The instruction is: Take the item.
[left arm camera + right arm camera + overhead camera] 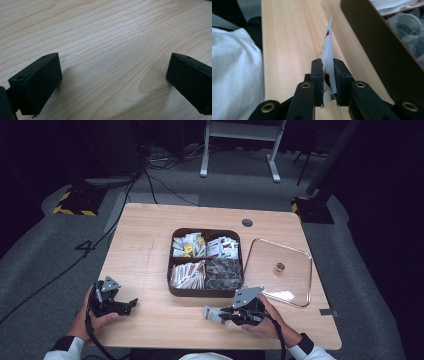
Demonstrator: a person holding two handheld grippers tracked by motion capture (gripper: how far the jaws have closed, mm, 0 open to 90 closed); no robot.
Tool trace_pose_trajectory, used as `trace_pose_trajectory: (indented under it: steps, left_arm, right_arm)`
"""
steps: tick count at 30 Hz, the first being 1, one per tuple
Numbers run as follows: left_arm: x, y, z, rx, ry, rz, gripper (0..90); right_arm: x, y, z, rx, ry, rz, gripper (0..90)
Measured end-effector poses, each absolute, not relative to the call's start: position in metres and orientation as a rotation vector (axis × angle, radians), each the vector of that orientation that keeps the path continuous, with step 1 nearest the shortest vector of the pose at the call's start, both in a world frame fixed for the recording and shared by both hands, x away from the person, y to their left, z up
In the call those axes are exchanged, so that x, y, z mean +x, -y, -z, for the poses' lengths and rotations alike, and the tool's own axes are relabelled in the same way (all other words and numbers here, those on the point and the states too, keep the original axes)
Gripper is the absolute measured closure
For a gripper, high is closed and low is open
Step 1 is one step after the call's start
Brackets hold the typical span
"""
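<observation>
A dark brown tray (172,270) with four compartments sits in the middle of the wooden table, full of sachets and packets. My right gripper (223,314) lies near the table's front edge, just in front of the tray, shut on a white sachet (210,313). In the right gripper view the sachet (327,50) stands on edge between the jaws, with the tray's wall (372,35) to its right. My left gripper (131,305) rests at the front left of the table, open. Bare wood lies between its jaws in the left gripper view (113,72).
A clear square lid (297,265) with a gold knob (279,267) lies right of the tray. A round grommet (247,222) sits near the table's far edge. Cables and a white stand frame (240,145) are on the floor beyond.
</observation>
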State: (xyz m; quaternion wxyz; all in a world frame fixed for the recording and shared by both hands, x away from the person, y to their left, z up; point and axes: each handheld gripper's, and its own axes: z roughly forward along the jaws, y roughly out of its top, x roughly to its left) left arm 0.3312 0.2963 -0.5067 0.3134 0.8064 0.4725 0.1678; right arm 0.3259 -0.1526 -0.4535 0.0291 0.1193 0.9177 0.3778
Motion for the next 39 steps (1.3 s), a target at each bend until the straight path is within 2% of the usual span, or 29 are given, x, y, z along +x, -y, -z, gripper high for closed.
trace_pose_trajectory:
  steps: [3,27,39]
  left_arm:
    - [0.331,-0.296,0.507,2.124,-1.249,-0.450,0.4]
    - [0.331,-0.297,0.507,2.126,-1.242,-0.441,0.3]
    - [0.331,-0.297,0.507,2.127,-1.242,-0.441,0.2]
  right_arm:
    - [0.328,0.155,0.453,0.382,-2.819,-1.160,76.4]
    - [0.354,0.194,0.438,0.529,-2.646,-1.146,36.9]
    - [0.373,0.228,0.426,0.691,-2.510,-1.134,32.3]
